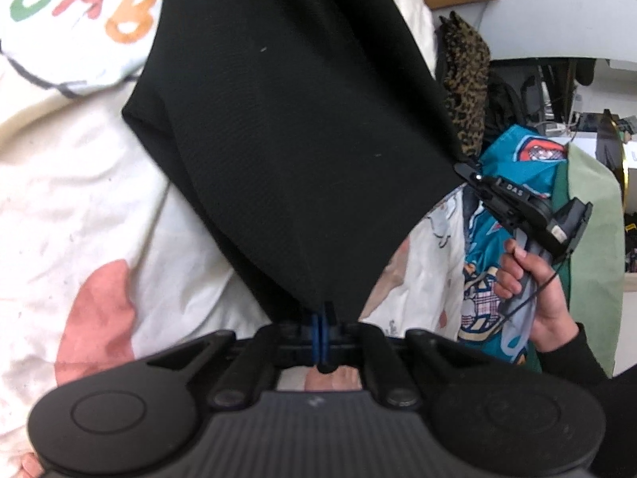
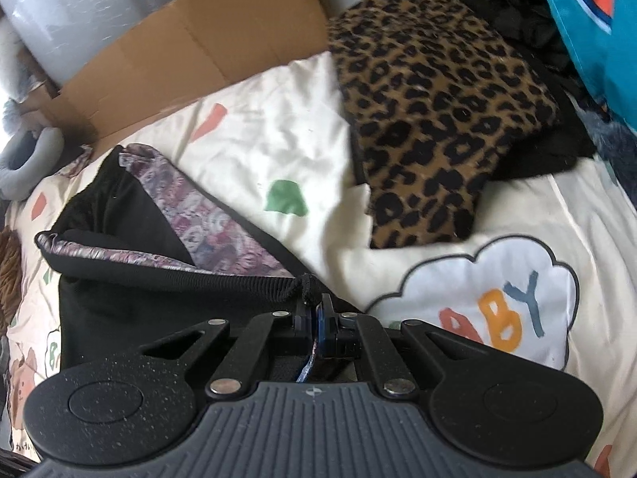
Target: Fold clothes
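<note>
Black garment point(image 1: 302, 127) held off the bed by two corners, one in each gripper. In the left wrist view it hangs as a taut sheet from about 12 o'clock down to 6 o'clock, where the left gripper point(image 1: 323, 310) has its fingers pressed together on the cloth's corner, no gap showing between the blue pads. Toward 3 o'clock the right gripper point(image 1: 475, 177) pinches the other corner of the same edge; the person's hand point(image 1: 533, 286) grips its handle.

Judgement: the edge is stretched between the two grippers so the fabric hangs flat and square, which suits either bringing it down onto the bedding or carrying one edge over to meet another. Which of these is in hand cannot be settled from this.

Right wrist view: the right gripper's fingers are closed on a ribbed black hem, clamped tight. Toward 9 o'clock the garment opens out, showing a purple floral lining point(image 2: 211, 223); that part appears to rest on the cream printed quilt point(image 2: 278, 151).

A folded leopard-print piece point(image 2: 434, 119) lies on the quilt toward 1 o'clock, dark clothing beside it. Teal printed clothing point(image 1: 513, 183) is heaped behind the right gripper. Cardboard point(image 2: 199, 47) stands at 11 o'clock.
</note>
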### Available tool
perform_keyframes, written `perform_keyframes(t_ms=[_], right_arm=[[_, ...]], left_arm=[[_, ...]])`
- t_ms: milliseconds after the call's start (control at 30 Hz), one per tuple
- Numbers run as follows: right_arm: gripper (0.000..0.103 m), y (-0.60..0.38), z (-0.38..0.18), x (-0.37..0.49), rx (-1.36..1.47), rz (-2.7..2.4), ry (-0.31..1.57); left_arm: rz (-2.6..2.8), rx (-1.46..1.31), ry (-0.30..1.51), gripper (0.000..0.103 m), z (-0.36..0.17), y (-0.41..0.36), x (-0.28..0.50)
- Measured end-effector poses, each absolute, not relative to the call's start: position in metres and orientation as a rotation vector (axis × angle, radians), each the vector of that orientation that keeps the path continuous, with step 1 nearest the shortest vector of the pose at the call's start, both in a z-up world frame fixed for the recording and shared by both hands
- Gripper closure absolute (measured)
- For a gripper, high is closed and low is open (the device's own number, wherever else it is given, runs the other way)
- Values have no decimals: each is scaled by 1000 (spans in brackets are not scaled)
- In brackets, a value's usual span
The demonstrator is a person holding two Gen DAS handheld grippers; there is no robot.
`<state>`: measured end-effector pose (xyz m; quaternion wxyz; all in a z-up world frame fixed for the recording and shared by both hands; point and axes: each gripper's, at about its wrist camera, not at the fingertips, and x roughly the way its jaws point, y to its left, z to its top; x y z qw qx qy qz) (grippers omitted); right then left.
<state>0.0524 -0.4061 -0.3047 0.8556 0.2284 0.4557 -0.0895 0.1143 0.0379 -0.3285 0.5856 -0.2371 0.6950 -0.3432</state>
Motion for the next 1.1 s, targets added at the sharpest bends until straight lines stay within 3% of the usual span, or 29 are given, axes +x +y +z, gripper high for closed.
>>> perform_keyframes(t_ms=[533,667,733,1100], right_arm=[[100,-413,-341,62,475,-256,1047],[89,-417,-344,63,498,-284,1067],[72,-420,-338,59,498,-292,1061],[70,-416,-307,37,466,-247,1008]], left_arm=[[-776,-472,1645,101,-346,39,121],[-761,-447,1629,87,-331,50,135],[-754,-435,1621,82,-324,56,142],[-646,-397,1500,66,-276,91,199]])
